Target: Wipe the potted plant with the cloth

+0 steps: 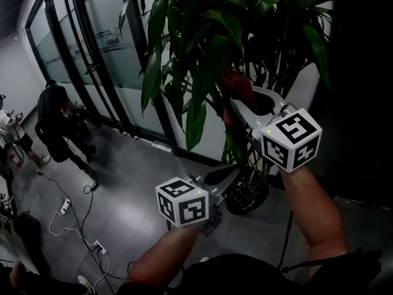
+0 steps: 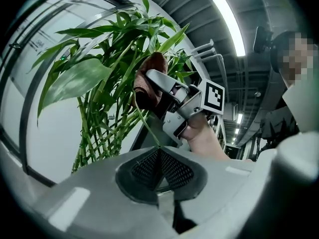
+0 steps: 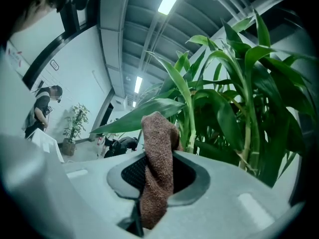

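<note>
A dim hallway with a grey floor (image 1: 138,183) runs beside a glass partition wall (image 1: 92,42). 2 people (image 1: 55,121) stand far off at the left, and cables (image 1: 86,223) trail across the floor. The potted plant (image 1: 202,35) rises tall in the middle, its long green leaves filling the upper head view and its dark pot (image 1: 250,195) on the floor just beyond the tools. 2 bare forearms reach forward from below, the right (image 1: 313,217) raised higher than the left (image 1: 163,257). The right tool (image 1: 241,102) points up into the foliage, its jaws pinching the brown cloth (image 3: 157,183), whose top end stands up against the leaves. The left tool (image 2: 159,152) lies lower and about level, its jaws pressed together on a thin leaf (image 2: 144,121) that runs edge-on into their seam.
</note>
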Demonstrator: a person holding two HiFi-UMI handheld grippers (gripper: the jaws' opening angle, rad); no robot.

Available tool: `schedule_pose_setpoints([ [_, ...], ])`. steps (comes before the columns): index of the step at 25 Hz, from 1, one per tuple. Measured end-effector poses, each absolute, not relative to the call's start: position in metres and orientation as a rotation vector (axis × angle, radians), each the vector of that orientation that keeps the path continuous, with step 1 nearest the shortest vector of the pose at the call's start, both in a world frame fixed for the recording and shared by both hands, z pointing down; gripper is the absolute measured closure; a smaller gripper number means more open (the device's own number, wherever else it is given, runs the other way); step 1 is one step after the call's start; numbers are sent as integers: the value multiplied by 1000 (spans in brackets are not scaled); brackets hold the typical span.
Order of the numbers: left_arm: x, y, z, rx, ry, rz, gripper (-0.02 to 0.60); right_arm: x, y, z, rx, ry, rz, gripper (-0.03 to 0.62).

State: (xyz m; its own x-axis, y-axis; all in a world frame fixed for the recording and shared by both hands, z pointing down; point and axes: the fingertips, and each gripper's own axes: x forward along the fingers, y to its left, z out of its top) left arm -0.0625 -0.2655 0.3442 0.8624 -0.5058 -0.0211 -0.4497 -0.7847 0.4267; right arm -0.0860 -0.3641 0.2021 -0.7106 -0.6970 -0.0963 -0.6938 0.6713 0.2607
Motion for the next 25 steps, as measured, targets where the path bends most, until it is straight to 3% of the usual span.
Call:
schedule_pose_setpoints([
  [25,-63,-270,360,2565,-684,-203,565,-86,-347,267,1122,-2762,-390,523],
])
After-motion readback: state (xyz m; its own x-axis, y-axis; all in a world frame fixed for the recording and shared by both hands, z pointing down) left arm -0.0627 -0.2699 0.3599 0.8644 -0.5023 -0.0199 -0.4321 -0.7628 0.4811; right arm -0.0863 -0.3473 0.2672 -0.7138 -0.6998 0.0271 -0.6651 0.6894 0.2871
